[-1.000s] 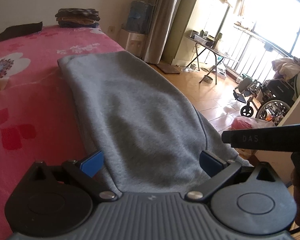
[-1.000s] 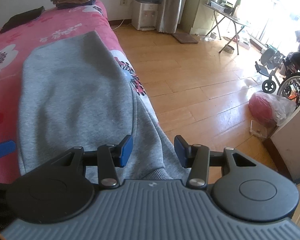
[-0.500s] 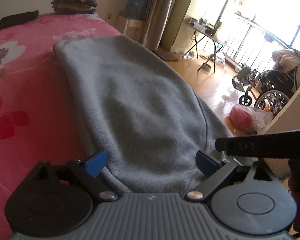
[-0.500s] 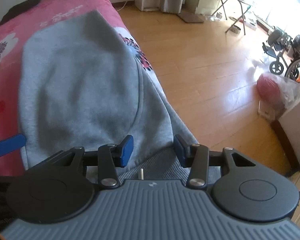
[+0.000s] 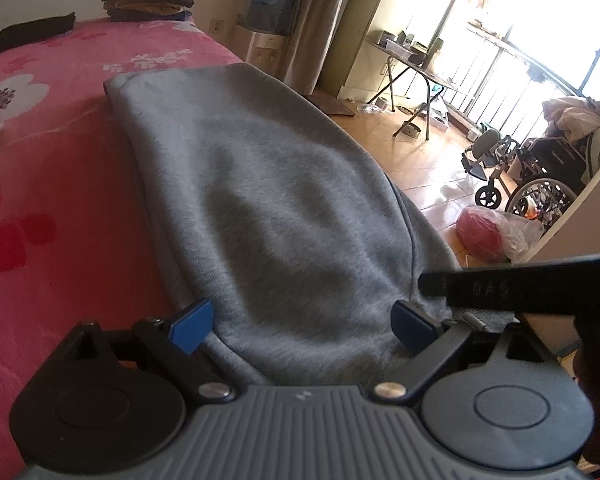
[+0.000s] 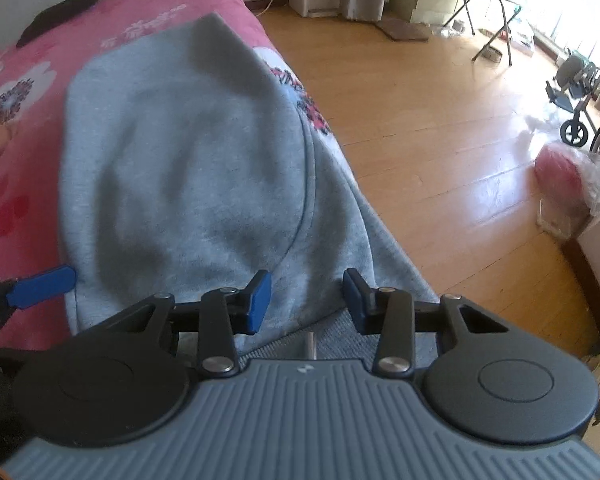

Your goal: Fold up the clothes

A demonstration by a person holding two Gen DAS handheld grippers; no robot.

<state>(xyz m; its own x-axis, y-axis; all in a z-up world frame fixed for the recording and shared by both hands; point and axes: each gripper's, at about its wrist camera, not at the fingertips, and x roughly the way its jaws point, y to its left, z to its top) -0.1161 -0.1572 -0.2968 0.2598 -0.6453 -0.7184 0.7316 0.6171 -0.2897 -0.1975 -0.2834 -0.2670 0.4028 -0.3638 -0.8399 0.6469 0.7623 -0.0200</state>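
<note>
A grey sweatshirt [image 5: 276, 208] lies lengthwise on the pink flowered bed [image 5: 52, 200], and its right side hangs over the bed's edge [image 6: 380, 248]. My left gripper [image 5: 302, 326] is open wide, low over the near end of the sweatshirt, with its blue pads [image 5: 192, 326] astride the fabric. My right gripper [image 6: 306, 300] is open more narrowly at the near right part, and grey cloth and a ribbed hem [image 6: 332, 336] show between its fingers. In the right wrist view, one blue left fingertip [image 6: 44, 280] shows at the far left.
A stack of folded clothes [image 5: 146, 0] and a dark garment [image 5: 28, 34] lie at the bed's far end. To the right is wooden floor [image 6: 440, 140] with a red bag [image 5: 484, 236], a wheelchair [image 5: 540, 188] and a folding table [image 5: 416, 64].
Both grippers have sunk closer to the sweatshirt's near end. The ribbed hem has come into view under the right gripper, whose fingers have narrowed slightly.
</note>
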